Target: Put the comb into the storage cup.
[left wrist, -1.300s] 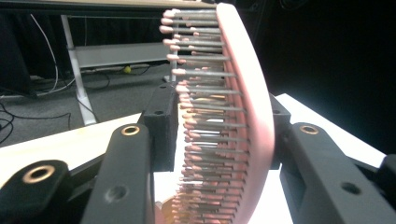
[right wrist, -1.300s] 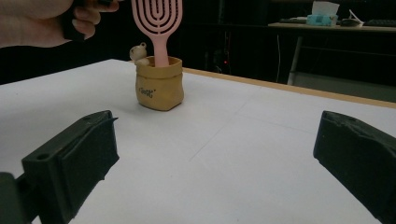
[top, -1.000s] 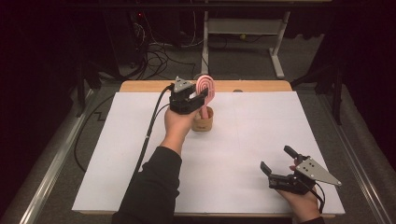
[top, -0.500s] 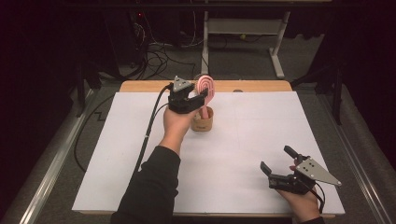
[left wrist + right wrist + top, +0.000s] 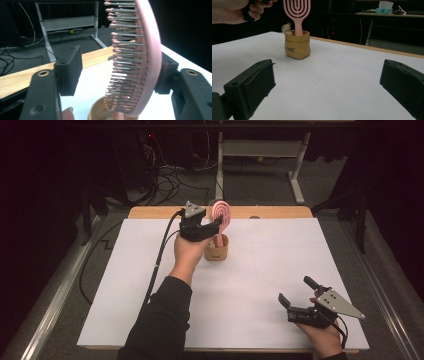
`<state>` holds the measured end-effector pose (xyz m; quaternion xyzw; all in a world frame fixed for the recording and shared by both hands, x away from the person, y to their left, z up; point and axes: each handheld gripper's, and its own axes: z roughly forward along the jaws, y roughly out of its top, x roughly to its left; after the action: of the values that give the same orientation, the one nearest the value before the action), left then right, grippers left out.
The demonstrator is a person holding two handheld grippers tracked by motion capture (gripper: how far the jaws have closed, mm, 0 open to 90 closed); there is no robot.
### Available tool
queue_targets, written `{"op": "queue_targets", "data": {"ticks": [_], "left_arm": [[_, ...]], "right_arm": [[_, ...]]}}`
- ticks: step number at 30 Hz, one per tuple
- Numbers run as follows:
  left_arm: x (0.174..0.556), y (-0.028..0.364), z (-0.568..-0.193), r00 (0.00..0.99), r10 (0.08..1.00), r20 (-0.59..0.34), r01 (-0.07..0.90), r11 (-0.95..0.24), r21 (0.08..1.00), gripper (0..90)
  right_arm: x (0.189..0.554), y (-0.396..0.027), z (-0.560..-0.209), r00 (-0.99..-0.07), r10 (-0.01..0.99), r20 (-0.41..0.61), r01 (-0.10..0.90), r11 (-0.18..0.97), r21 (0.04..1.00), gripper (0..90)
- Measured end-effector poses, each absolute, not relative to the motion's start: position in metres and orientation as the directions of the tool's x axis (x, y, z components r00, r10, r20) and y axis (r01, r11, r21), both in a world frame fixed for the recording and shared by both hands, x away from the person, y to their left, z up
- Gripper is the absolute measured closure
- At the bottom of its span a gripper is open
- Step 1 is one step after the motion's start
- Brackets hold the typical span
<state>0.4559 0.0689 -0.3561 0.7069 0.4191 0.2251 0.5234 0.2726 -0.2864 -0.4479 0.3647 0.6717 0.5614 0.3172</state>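
Observation:
A pink hairbrush [image 5: 221, 215] stands handle-down in a small tan bag-shaped cup [image 5: 216, 250] at the far middle of the white table. My left gripper [image 5: 219, 221] reaches in from the left around the brush head. Its jaws have just been opening. In the left gripper view the brush [image 5: 147, 57] stands between them over the cup [image 5: 100, 112], bristles well off the left pad and its back close to the right pad. My right gripper [image 5: 295, 290] rests open near the front right, with nothing between its jaws. It faces the cup [image 5: 297, 45] and brush [image 5: 297, 12].
A white sheet [image 5: 260, 285] covers the table, with a bare wooden strip [image 5: 280, 212] along the far edge. A small pale figure [image 5: 285, 27] sits at the cup's rim. Beyond the table stand a metal frame [image 5: 295, 175] and loose cables [image 5: 165, 185] on the floor.
The left gripper's jaws stand slightly wider around the brush head than before. Both hands and the brush have kept their places.

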Motion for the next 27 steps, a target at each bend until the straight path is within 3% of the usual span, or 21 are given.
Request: {"op": "queue_targets", "data": {"ticks": [6,14,27], "left_arm": [[0.4565,0.0685,-0.3569,0.534,0.837,-0.119,0.366,-0.102,0.925,33.1],[0.4574,0.0703,-0.3566,0.514,0.85,-0.117,0.376,-0.101,0.921,25.2],[0.4568,0.0663,-0.3601,0.521,0.846,-0.114,0.384,-0.113,0.916,25.2]], "right_arm": [[0.2726,-0.2866,-0.448,-0.533,0.846,-0.015,0.135,0.102,0.986,0.3],[0.2726,-0.2866,-0.448,-0.535,0.845,-0.014,0.134,0.102,0.986,0.3],[0.2728,-0.2863,-0.4482,-0.536,0.844,-0.015,0.135,0.103,0.986,0.3]]}}
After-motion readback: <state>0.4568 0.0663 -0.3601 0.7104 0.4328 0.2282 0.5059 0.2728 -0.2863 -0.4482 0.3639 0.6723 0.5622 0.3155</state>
